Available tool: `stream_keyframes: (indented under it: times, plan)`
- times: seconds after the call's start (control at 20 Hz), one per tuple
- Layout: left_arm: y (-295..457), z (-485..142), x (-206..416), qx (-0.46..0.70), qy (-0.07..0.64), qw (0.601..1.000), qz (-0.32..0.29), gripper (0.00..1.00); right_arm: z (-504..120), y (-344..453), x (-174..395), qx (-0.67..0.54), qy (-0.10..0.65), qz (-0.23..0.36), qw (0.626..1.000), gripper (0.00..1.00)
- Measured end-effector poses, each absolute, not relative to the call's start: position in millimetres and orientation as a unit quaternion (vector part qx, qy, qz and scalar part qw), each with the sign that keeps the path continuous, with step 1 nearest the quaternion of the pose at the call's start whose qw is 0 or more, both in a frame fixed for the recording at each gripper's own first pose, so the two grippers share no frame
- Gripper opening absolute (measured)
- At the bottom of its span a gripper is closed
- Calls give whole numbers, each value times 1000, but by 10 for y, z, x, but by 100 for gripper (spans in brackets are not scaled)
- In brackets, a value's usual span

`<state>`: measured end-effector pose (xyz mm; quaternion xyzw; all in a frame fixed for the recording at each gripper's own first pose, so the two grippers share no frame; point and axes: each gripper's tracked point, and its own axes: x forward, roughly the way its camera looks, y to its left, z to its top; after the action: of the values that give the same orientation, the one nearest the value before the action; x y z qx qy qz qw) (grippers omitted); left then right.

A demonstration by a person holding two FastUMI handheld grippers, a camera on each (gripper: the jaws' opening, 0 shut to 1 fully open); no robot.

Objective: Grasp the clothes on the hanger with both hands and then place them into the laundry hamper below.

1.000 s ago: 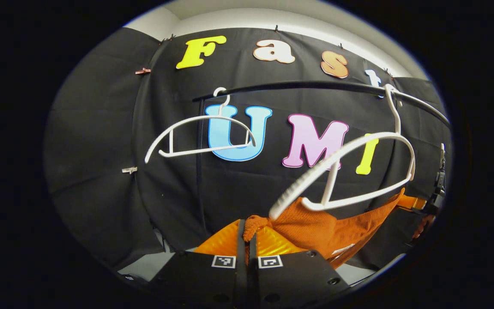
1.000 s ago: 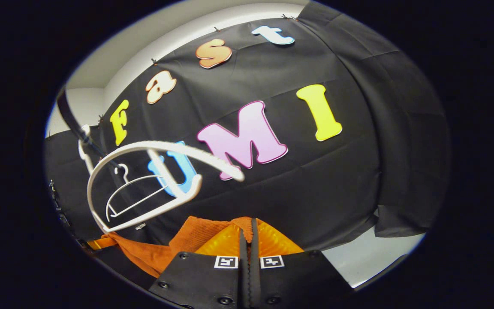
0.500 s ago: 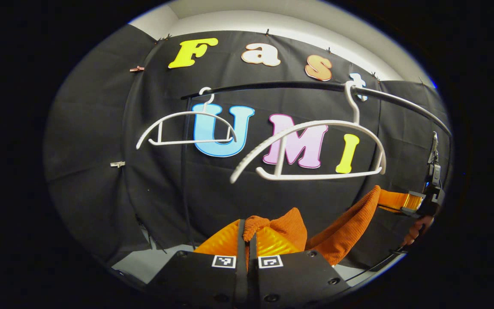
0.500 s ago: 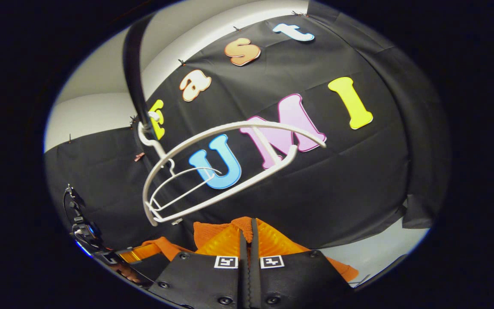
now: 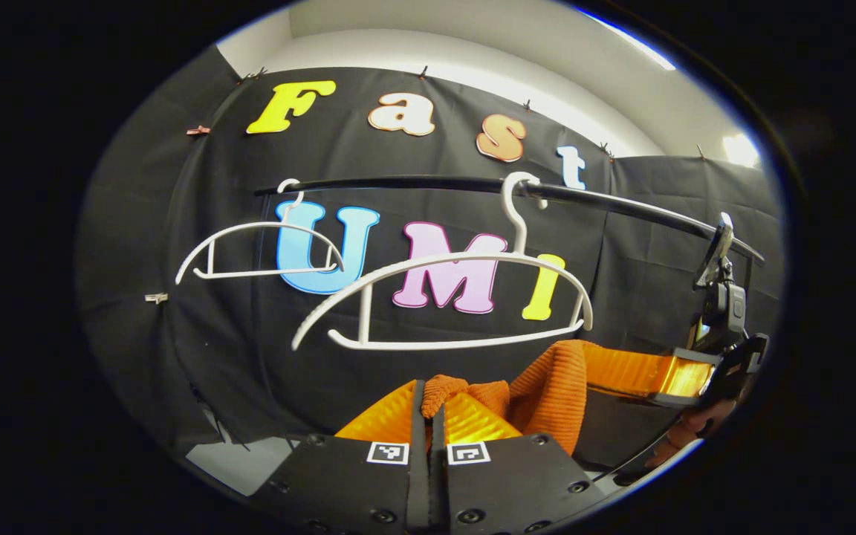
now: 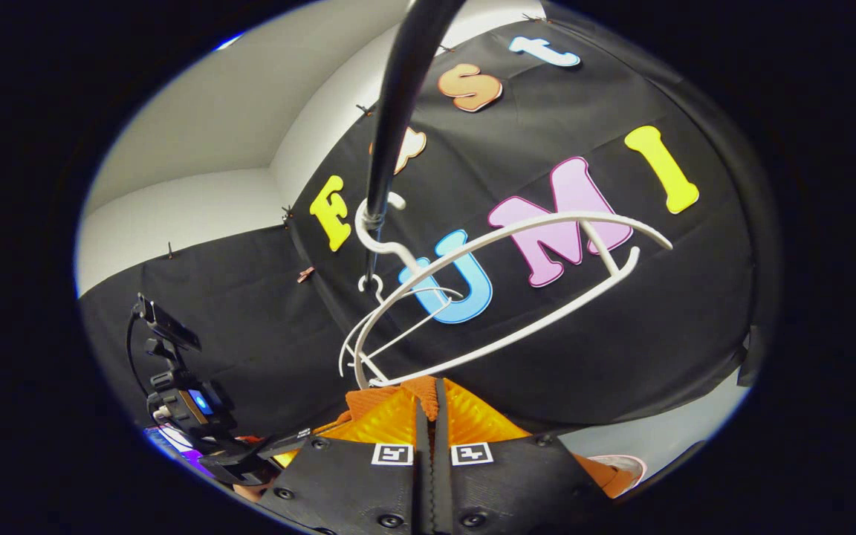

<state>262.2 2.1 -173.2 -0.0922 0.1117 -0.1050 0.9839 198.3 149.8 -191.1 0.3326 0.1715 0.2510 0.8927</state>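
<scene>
Left claw: the left claw (image 5: 429,407) is clenched on a bunched fold of the orange garment (image 5: 554,386), both fingers pressing the cloth, below the near hanger.
Right claw: the right claw (image 6: 429,407) is likewise clamped on another fold of the same ribbed knit, just under the near hanger's bar.
Garment: it hangs slack between the two claws, entirely below the near hanger (image 5: 443,297) and not touching it, as far as the left gripper view shows.
Near hanger: white, bare, hooked on the black rail (image 5: 472,184).
Far hanger: a second white hanger (image 5: 261,249) hangs bare farther along the rail, beyond the near hanger.
Done: the two-handed grasp looks made, and the garment appears freed from the near hanger.
Left: lowering the cloth into the laundry hamper and letting go; where the hamper stands relative to the near hanger cannot be told.
</scene>
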Motion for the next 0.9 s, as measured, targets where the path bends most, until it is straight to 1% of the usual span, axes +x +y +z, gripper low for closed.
stream_keyframes:
  times: [0.15, 0.35, 0.4, 0.65, 0.9]
  plan:
    - [-108, -1953, 2691, -102, 113, 981, -120, 4, -2206, 1498, 1955, 327, 189, 253, 891, 4]
    - [-266, -2588, 2768, -80, 152, 976, -131, 5, -2875, 1462, 1931, 323, 243, 231, 885, 4]
    - [-297, -2770, 2788, -77, 166, 974, -131, 4, -3039, 1459, 1912, 317, 254, 228, 885, 4]
    - [-290, -3735, 2791, -61, 253, 959, -110, 5, -3998, 1465, 1780, 275, 330, 213, 877, 5]
    - [-260, -4774, 2737, -47, 358, 929, -82, 5, -5037, 1409, 1560, 213, 425, 192, 859, 4]
